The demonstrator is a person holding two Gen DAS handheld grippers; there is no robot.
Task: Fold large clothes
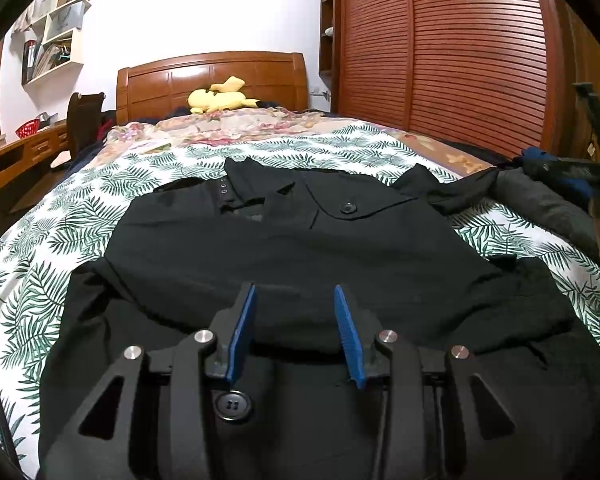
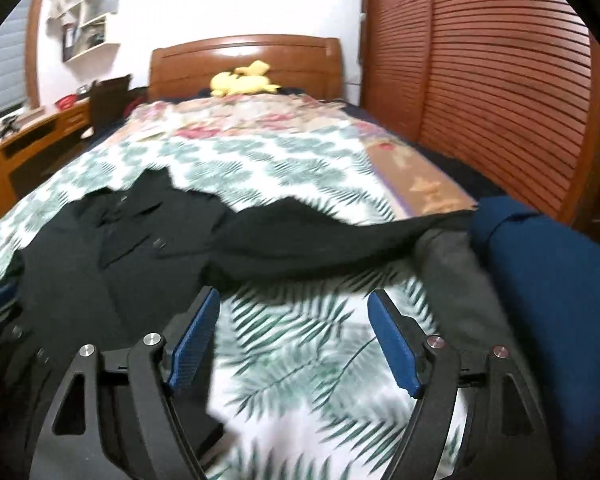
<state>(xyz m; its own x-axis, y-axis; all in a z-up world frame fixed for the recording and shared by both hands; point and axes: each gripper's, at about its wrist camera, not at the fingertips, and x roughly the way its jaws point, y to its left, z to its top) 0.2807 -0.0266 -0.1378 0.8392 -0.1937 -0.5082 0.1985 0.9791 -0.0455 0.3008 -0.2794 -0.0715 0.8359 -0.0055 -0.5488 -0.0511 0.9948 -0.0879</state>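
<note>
My bed (image 1: 28, 280), covered by a leaf-print sheet, carries the black garment (image 1: 284, 248), spread flat with its collar toward the headboard (image 1: 212, 80). A grey and blue pile (image 2: 540, 280) lies at the garment's right sleeve. My left gripper (image 1: 295, 330) stands part-open over the garment's lower part, its 2 blue pads apart from each other. My right gripper (image 2: 294, 342) stands wide, empty, over bare sheet. A yellow plush (image 1: 220, 98) rests by the headboard.

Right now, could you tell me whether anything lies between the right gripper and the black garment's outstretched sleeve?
Nothing visible does: the right gripper stands open over bare leaf-print bedspread, and the black garment stretches its sleeve just ahead, unobstructed.
</note>
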